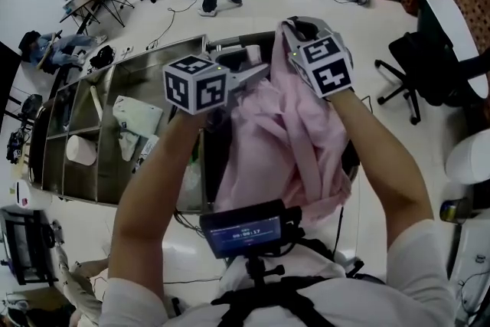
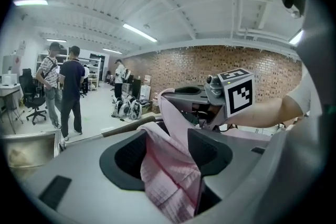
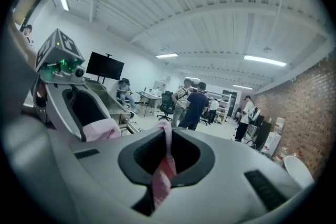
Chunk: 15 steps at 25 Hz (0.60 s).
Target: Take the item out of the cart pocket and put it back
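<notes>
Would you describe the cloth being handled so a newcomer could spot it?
Find the steel cart below the person's arms. Over its right end hangs a pink cloth, pinched in the right gripper and draped through the open left gripper. Unlike the cart's white bundle, it is pink.

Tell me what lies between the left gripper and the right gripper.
A pink cloth spans from the left gripper to the right gripper. Both the head view and the left gripper view show it.

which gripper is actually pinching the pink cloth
The right gripper: its jaws are shut on the pink cloth; on the left gripper they stand apart.
</notes>
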{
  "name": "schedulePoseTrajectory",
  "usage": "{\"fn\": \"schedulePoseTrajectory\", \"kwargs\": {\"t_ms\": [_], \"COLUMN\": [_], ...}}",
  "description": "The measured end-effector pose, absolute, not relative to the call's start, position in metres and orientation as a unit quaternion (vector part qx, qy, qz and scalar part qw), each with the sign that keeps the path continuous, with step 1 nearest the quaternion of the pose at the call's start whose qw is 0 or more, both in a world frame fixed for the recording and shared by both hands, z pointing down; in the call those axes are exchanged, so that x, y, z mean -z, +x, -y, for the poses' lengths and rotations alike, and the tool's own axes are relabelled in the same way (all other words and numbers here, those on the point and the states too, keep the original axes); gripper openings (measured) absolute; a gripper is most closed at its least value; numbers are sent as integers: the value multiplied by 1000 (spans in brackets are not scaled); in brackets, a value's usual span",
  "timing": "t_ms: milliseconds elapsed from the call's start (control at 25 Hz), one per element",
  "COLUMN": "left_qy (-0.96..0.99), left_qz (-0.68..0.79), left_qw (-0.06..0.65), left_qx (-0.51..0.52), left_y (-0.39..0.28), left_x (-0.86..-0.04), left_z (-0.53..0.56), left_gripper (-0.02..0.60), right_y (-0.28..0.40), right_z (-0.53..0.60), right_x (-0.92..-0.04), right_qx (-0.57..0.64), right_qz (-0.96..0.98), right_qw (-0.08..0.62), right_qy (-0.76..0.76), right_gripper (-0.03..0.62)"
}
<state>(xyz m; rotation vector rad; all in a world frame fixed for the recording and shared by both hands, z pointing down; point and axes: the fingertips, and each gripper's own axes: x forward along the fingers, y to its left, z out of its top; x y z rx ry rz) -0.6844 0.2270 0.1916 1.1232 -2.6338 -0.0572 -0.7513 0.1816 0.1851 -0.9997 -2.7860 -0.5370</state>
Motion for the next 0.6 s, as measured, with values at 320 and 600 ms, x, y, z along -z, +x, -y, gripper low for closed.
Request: {"fn": "schedulePoseTrajectory", "kwargs": {"t_ms": [320, 600], "left_qy": [457, 470], "left_qz": [838, 794], "left_qw": [223, 292], "left_qx": [-196, -252], "left_y": [-650, -628], "left_x": [-207, -231], "left_z": [-206, -217], "left_gripper": [253, 253], "right_y": [-754, -750], "right_z": [-171, -168], "right_x": [-197, -202], "right_qx": [171, 168], "right_qz": [925, 926], "right_qw": [80, 78], "right_qy": [-328, -330], "right_gripper": [14, 14]}}
